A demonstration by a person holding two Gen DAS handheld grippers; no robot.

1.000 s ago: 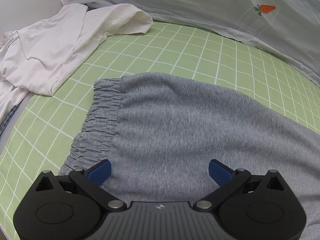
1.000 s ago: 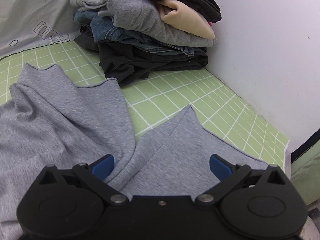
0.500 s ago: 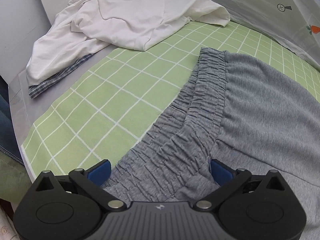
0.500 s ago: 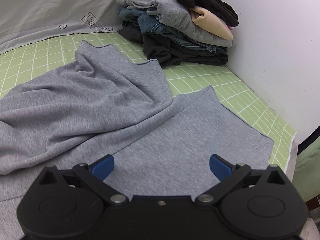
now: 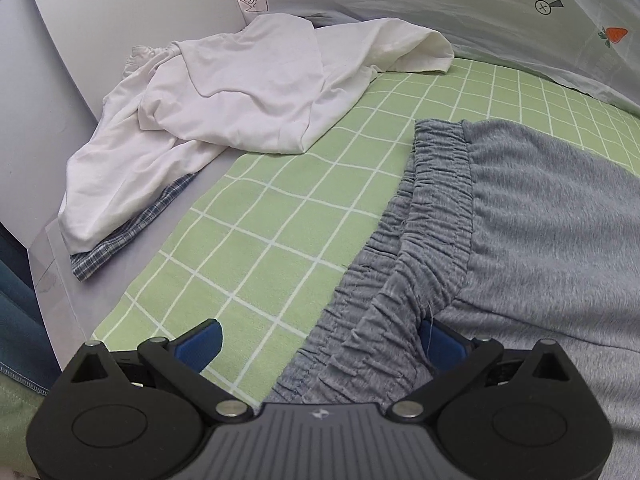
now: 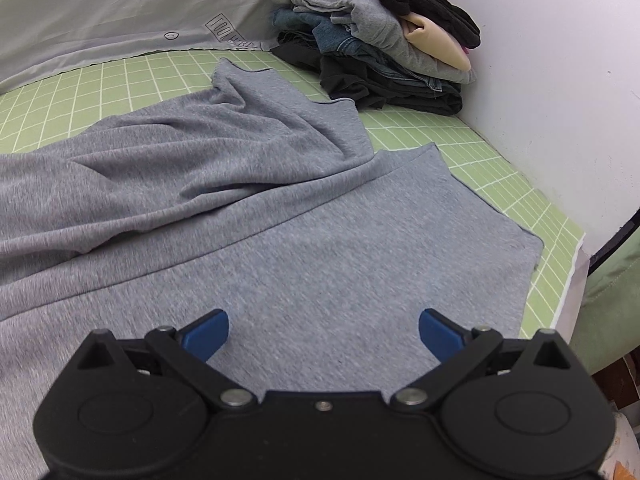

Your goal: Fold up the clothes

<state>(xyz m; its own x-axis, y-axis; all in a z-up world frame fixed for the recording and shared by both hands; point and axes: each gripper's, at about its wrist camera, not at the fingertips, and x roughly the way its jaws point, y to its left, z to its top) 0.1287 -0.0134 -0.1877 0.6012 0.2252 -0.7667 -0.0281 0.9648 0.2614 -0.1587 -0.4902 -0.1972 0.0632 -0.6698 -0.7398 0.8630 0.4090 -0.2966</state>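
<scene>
Grey sweatpants (image 5: 540, 216) lie spread on a green checked sheet (image 5: 280, 216). In the left wrist view their gathered elastic waistband (image 5: 404, 264) runs down to my left gripper (image 5: 320, 344), which is open, with the near waistband corner lying between its blue fingertips (image 5: 200, 344). In the right wrist view the two pant legs (image 6: 360, 248) lie flat and splayed, the far one wrinkled. My right gripper (image 6: 324, 332) is open and empty, hovering just over the near leg.
A crumpled white garment (image 5: 240, 96) over a plaid cloth (image 5: 132, 228) lies at the far left by a white wall. A stack of folded clothes (image 6: 384, 48) stands in the far right corner. A pale printed sheet (image 6: 120, 16) borders the back.
The left gripper swung left from over the pants' seat to the near waistband corner. The right gripper pulled back from the leg openings, so both legs now show in full.
</scene>
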